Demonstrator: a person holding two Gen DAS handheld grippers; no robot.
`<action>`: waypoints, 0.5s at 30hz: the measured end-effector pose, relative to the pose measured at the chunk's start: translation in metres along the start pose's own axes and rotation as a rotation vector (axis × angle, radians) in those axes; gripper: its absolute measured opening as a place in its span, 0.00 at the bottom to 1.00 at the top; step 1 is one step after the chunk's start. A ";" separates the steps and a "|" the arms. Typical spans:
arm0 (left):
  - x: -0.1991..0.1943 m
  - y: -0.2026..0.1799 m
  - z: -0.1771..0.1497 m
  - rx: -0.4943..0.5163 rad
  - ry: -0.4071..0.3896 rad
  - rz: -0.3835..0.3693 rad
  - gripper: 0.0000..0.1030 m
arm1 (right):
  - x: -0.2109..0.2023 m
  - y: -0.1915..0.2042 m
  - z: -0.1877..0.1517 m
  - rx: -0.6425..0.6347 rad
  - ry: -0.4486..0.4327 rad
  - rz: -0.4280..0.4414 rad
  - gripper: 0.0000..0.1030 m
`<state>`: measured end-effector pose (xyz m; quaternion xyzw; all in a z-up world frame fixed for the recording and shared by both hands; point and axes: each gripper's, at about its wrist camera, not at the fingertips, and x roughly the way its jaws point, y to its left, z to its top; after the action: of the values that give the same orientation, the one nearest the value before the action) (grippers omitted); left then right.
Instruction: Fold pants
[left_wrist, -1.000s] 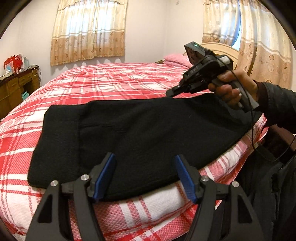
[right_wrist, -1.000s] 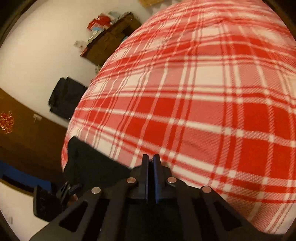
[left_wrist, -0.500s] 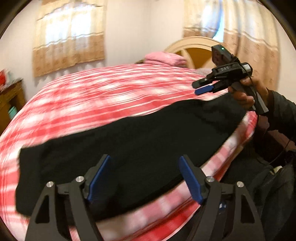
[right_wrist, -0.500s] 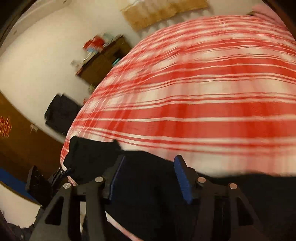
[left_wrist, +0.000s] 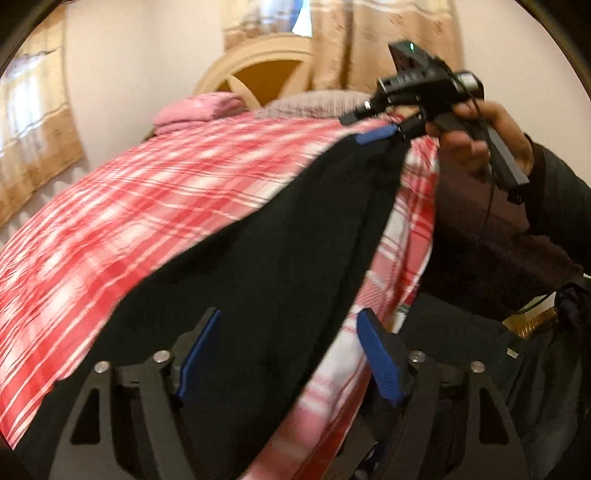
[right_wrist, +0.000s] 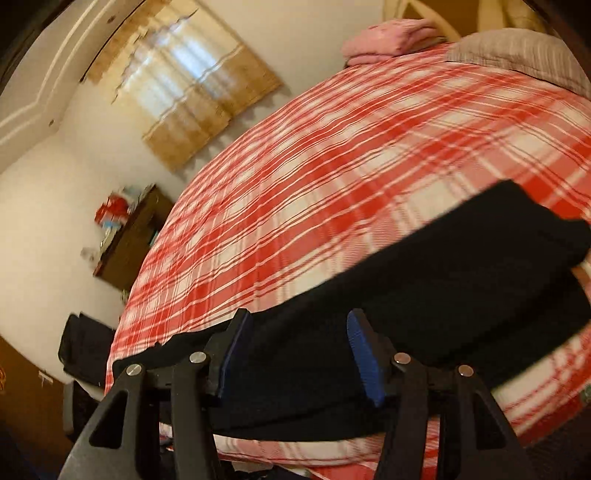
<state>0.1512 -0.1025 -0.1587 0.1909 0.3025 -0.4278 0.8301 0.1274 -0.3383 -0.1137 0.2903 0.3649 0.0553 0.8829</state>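
Black pants (left_wrist: 266, 266) lie folded lengthwise along the near edge of a red plaid bed (left_wrist: 129, 221). My left gripper (left_wrist: 288, 354) is open, its blue pads (left_wrist: 197, 354) wide apart just above the near part of the pants. In the left wrist view my right gripper (left_wrist: 373, 127) hovers open at the far end of the pants, one blue pad showing. In the right wrist view the right gripper (right_wrist: 295, 354) is open over the pants (right_wrist: 424, 295), which stretch to the right.
Pink folded bedding (left_wrist: 199, 110) and a grey pillow (right_wrist: 517, 55) lie at the headboard (left_wrist: 258, 70). A wooden dresser (right_wrist: 129, 240) stands by the far wall. A dark bag (right_wrist: 85, 347) sits on the floor. Curtains (right_wrist: 192, 99) cover the window.
The right gripper went from shut to open a second ago and has stayed open. Both cameras have swung towards the headboard end of the bed. The left gripper stays open.
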 end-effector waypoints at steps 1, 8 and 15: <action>0.009 -0.003 0.001 0.005 0.025 -0.005 0.61 | 0.000 -0.003 -0.002 0.006 -0.007 -0.001 0.54; 0.041 -0.015 -0.003 0.034 0.155 0.018 0.45 | -0.005 -0.032 -0.003 0.038 -0.022 0.007 0.54; 0.041 -0.011 -0.003 -0.024 0.147 0.004 0.45 | -0.019 -0.041 -0.002 0.063 -0.067 -0.003 0.54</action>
<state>0.1600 -0.1314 -0.1887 0.2123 0.3674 -0.4072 0.8088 0.1082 -0.3773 -0.1260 0.3193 0.3369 0.0328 0.8851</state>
